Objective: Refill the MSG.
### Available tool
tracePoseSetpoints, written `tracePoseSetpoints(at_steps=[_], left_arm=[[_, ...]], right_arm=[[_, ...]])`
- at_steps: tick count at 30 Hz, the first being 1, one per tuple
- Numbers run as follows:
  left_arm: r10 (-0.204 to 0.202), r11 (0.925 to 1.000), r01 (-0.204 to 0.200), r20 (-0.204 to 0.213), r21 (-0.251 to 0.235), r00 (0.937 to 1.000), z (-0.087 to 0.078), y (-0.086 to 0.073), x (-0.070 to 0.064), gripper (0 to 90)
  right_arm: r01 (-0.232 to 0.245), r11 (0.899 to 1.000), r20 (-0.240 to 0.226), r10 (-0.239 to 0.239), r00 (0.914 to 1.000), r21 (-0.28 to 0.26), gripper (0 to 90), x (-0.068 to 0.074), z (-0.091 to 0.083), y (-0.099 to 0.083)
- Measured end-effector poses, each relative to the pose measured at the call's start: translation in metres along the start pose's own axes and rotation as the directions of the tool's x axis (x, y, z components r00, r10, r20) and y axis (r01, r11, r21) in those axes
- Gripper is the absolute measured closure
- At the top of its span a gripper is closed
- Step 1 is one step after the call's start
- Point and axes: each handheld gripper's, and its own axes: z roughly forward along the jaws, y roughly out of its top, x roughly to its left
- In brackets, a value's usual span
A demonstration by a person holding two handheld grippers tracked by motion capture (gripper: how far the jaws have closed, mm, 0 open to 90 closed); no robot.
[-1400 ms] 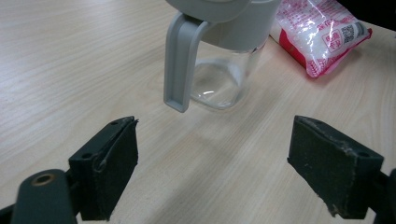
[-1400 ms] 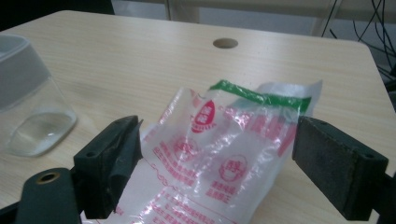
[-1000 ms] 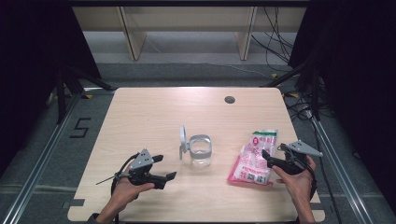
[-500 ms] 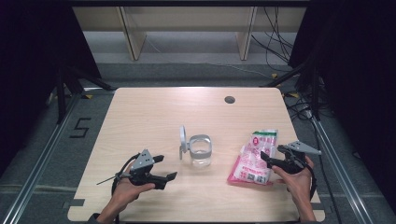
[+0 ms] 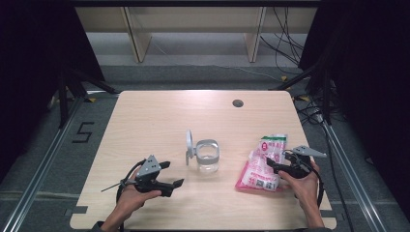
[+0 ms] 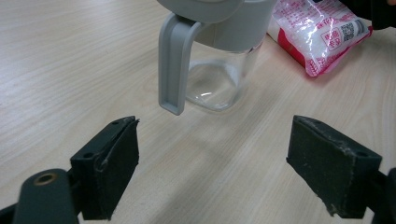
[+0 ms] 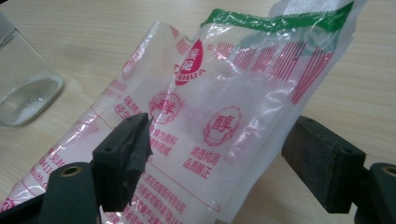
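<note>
A clear glass jar (image 5: 208, 157) with a grey collar stands mid-table, its grey lid (image 5: 189, 145) flipped up at its left. A plastic bag (image 5: 263, 166) of white granules with red print lies to its right. My left gripper (image 5: 172, 174) rests near the front edge, left of the jar, open and empty. Along its jaws the left gripper (image 6: 215, 140) faces the jar (image 6: 219, 79) and the hanging lid clasp (image 6: 172, 70). My right gripper (image 5: 273, 166) is at the bag's right side. It stands open (image 7: 224, 128), a jaw on either side of the bag's raised, crumpled top (image 7: 224, 93).
A small dark round hole (image 5: 237, 103) sits in the table (image 5: 159, 116) near its far edge. Wooden shelf legs (image 5: 138, 38) stand beyond the table, and cables (image 5: 290, 34) lie on the floor at the back right. The jar (image 7: 23, 93) shows left of the bag.
My right gripper has edged a little left, further over the bag. The left gripper, the jar and the lid have not moved.
</note>
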Motion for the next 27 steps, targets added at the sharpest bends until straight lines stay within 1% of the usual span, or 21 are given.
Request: tracePoseSetpoints(at_steps=[2,3,4,5,8,9,10,11,12,13,15,16,17,18,20,22,23,24,25,26,27], left_arm=[[-0.025,0.9997,0.025,0.004,0.002,0.9997,0.001,-0.001,-0.002,15.7],[-0.019,0.9998,0.019,0.006,0.002,0.9998,0.001,-0.001,-0.002,15.7],[-0.023,0.9997,0.023,0.012,-0.003,0.9997,0.003,-0.001,-0.002,15.7],[-0.006,1.0,0.007,0.014,-0.004,0.9999,0.003,-0.001,-0.002,15.8],[-0.015,0.9999,0.015,0.013,0.005,0.9998,0.003,-0.002,-0.002,15.7],[-0.001,1.0,0.001,0.014,-0.001,0.9999,0.003,-0.001,-0.001,15.7],[-0.001,1.0,0.001,0.014,-0.001,0.9999,0.003,-0.001,-0.001,15.7],[0.0,1.0,0.0,0.013,0.002,0.9999,0.003,-0.001,-0.001,15.7],[-0.002,1.0,0.002,0.006,0.002,1.0,0.002,-0.001,-0.002,15.8],[0.003,1.0,-0.003,0.007,0.001,1.0,0.002,-0.001,-0.002,15.8],[-0.001,1.0,0.0,0.013,0.003,0.9999,0.003,-0.001,-0.001,15.8],[-0.028,0.9996,0.028,0.009,0.003,0.9996,0.003,-0.002,-0.003,15.8],[-0.02,0.9998,0.02,0.011,0.004,0.9997,0.003,-0.002,-0.003,15.8],[0.007,1.0,-0.007,0.016,0.003,0.9998,0.003,-0.001,-0.002,15.8],[0.005,1.0,-0.005,0.008,0.008,1.0,0.004,-0.002,-0.002,15.8],[0.008,0.9999,-0.009,0.01,0.01,0.9999,0.004,-0.002,-0.002,15.8],[0.008,0.9999,-0.009,0.01,0.01,0.9999,0.004,-0.002,-0.002,15.8],[0.009,0.9999,-0.009,0.012,0.01,0.9999,0.004,-0.002,-0.002,15.8],[-0.022,0.9997,0.022,0.015,0.011,0.9996,0.005,-0.002,-0.004,15.8],[-0.015,0.9998,0.015,0.008,0.014,0.9999,0.004,-0.002,-0.004,15.8],[0.01,0.9999,-0.01,0.02,0.012,0.9998,0.004,-0.002,-0.002,15.8]], right_arm=[[-0.008,1.0,0.001,0.008,1.0,0.004,25.4,0.001,0.003,0.0],[-0.005,1.0,-0.028,0.005,0.9996,0.008,25.8,0.001,0.003,0.0],[-0.057,0.998,-0.022,0.058,0.9981,0.024,26.6,0.007,0.002,0.0],[-0.01,1.0,-0.013,0.01,0.9999,0.012,27.8,0.003,0.004,0.0],[-0.039,0.999,-0.027,0.04,0.9989,0.015,30.3,0.005,0.004,0.0],[0.002,1.0,-0.021,-0.002,0.9998,0.017,33.1,-0.001,0.004,0.001],[-0.046,0.998,-0.016,0.047,0.9988,0.03,35.0,0.003,0.004,0.0],[-0.046,0.998,-0.016,0.047,0.9988,0.03,35.0,0.003,0.004,0.0],[-0.065,0.998,-0.046,0.065,0.9968,0.022,37.7,0.003,0.004,0.001],[-0.065,0.998,-0.046,0.065,0.9968,0.022,37.7,0.003,0.004,0.001],[-0.019,1.0,-0.031,0.019,0.9993,0.007,39.0,-0.002,0.007,0.001],[-0.027,1.0,-0.039,0.027,0.9989,0.005,40.1,-0.003,0.007,0.001],[-0.047,0.999,-0.055,0.047,0.9974,0.014,42.6,-0.003,0.006,0.002],[-0.032,0.999,-0.03,0.033,0.999,0.007,45.2,-0.005,0.007,0.001],[-0.06,0.998,-0.059,0.061,0.9964,0.004,49.3,-0.006,0.007,0.002],[-0.065,0.998,-0.032,0.066,0.9973,0.012,53.3,-0.005,0.008,0.002],[-0.098,0.995,-0.036,0.099,0.9944,0.036,56.6,-0.002,0.005,0.003],[-0.098,0.995,-0.036,0.099,0.9944,0.036,56.6,-0.002,0.005,0.003],[-0.084,0.996,-0.031,0.085,0.9959,0.037,58.6,-0.003,0.005,0.003],[-0.043,0.999,-0.031,0.044,0.9986,0.028,63.0,-0.006,0.006,0.004],[-0.043,0.999,-0.031,0.044,0.9986,0.028,63.0,-0.006,0.006,0.004]])
